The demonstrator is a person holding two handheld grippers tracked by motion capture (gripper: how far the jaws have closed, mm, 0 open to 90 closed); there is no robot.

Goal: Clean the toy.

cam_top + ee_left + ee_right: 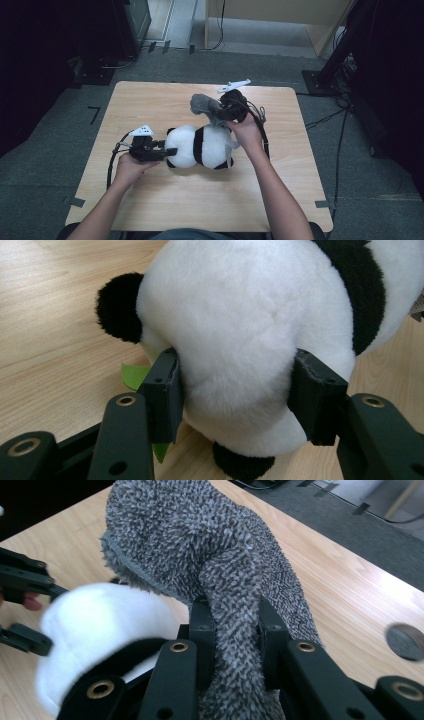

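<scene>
A black-and-white plush panda [202,146] lies on the wooden table [165,200]. My left gripper [169,151] is shut on the panda's white head [235,340], its pads [167,392] pressing into the fur from both sides; a green leaf [134,375] pokes out beneath. Above the panda's far end, my right gripper [218,116] is shut on a fuzzy grey cloth [206,106], which it holds lifted off the table. In the right gripper view the grey cloth [210,560] bunches between the black jaws and the panda [100,630] sits white and blurred at lower left.
A round hole [406,641] marks the tabletop in the right gripper view. Grey carpet surrounds the table, with cables [325,120] and dark stands at the right and a wooden panel [270,15] at the back.
</scene>
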